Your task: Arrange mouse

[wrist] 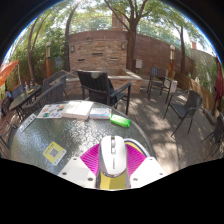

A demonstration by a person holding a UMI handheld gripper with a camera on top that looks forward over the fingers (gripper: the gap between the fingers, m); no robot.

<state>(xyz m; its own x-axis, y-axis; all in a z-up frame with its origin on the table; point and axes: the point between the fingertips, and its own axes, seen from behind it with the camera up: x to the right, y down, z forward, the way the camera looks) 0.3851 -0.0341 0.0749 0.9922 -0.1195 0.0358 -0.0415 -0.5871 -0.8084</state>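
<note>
A white computer mouse (113, 153) sits between my fingers, its long axis pointing away from me. The pink pads (92, 159) press against both of its sides, so my gripper (113, 162) is shut on it. A yellowish patch shows just under the mouse's near end. The mouse is held over the near edge of a round glass patio table (70, 135). I cannot tell whether it touches the tabletop.
On the table beyond the mouse lie an open book (78, 108), a green object (120, 121), some papers (48, 112) and a small card (53, 152). Dark patio chairs (103, 88) stand around the table. A brick wall and trees are behind.
</note>
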